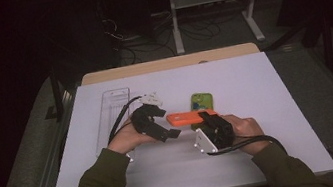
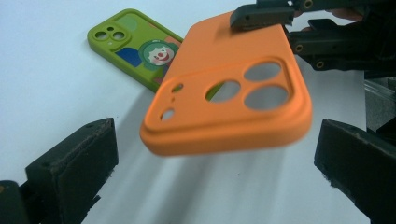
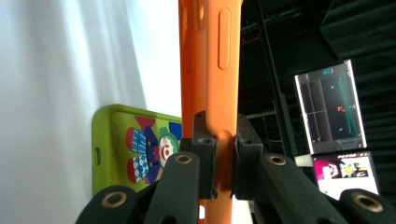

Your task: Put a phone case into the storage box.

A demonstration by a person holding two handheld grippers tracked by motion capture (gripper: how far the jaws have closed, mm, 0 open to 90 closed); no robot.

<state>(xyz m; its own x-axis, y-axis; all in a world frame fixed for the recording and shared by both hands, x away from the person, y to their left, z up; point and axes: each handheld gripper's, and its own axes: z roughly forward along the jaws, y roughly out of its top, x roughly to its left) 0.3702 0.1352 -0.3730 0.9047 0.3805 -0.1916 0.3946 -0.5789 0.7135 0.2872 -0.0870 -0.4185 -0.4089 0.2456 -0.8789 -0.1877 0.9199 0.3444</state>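
Item: orange phone case (image 2: 229, 93), which my right gripper (image 3: 225, 140) pinches by one end above the white table (image 1: 254, 84), camera end offered between my left gripper (image 2: 215, 163)'s spread jaws for handover.

Bystanders on and beyond the white desk

We see a green phone case (image 1: 202, 101) with a clown picture lying flat on the white desk (image 1: 268, 108) right of centre, and a clear plastic tray (image 1: 113, 113) lying at the left. Beyond the far edge we make out a pale shelf frame (image 1: 213, 0) and cables (image 1: 146, 43) on the dark floor; two lit screens (image 3: 334, 135) glow in the dark.
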